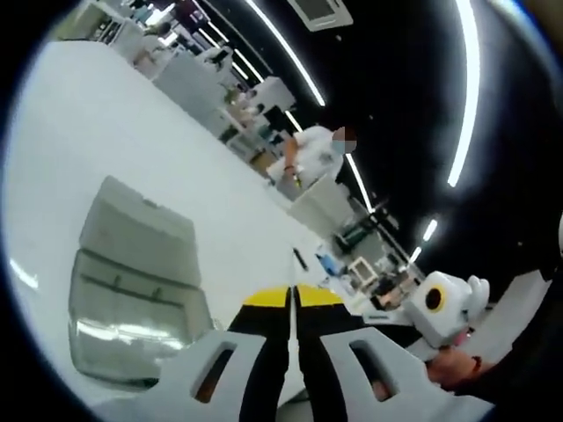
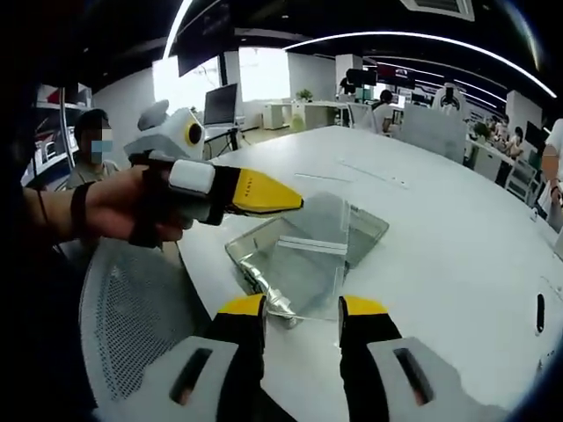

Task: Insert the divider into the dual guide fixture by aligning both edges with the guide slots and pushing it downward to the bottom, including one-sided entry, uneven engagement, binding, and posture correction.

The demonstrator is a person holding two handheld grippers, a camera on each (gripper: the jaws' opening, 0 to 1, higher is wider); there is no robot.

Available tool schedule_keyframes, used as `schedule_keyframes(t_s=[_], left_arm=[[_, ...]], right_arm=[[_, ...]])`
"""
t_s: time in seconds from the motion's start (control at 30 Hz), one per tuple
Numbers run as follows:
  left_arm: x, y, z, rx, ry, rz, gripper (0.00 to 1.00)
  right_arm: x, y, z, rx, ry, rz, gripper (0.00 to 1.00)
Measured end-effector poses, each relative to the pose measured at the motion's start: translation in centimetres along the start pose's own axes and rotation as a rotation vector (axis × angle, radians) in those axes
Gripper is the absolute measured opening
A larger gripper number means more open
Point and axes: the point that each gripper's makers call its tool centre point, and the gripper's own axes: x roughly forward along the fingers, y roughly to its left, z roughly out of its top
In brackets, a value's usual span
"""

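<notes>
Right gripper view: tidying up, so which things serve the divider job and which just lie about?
Job: guide fixture, clear divider, left hand-held gripper, right hand-held gripper.
Lying about: black item on table, mesh chair, monitor.

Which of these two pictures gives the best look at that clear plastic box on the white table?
The right gripper view: the clear plastic box sits central, its open top and an upright clear panel visible, beyond the open right hand-held gripper. In the left gripper view the box lies off to one side, distorted.
</notes>
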Motion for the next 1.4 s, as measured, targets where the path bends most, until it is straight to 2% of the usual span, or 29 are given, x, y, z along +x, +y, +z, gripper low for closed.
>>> schedule_keyframes(t_s=[0.2,0.57,0.9,1.17,1.4], left_arm=[[-0.2,-0.2,0.0,0.002,0.009,-0.016,0.0],[-0.7,-0.6,0.0,0.029,0.024,-0.038,0.0],[-0.6,-1.1,-0.8,0.034,0.04,-0.051,0.0],[-0.7,-0.8,-1.3,0.017,0.055,-0.058,0.0],[-1.1,-1.6,-1.4,0.019,0.072,-0.115,0.0]], right_arm=[[0.0,0.3,0.0,0.002,-0.004,0.013,0.29],[-0.4,0.0,1.1,0.018,-0.052,0.036,0.3],[-0.9,-0.5,1.6,0.086,-0.092,0.073,0.31],[-0.9,0.3,2.2,0.124,-0.131,0.131,0.33],[-0.8,1.1,2.3,0.16,-0.142,0.181,0.33]])
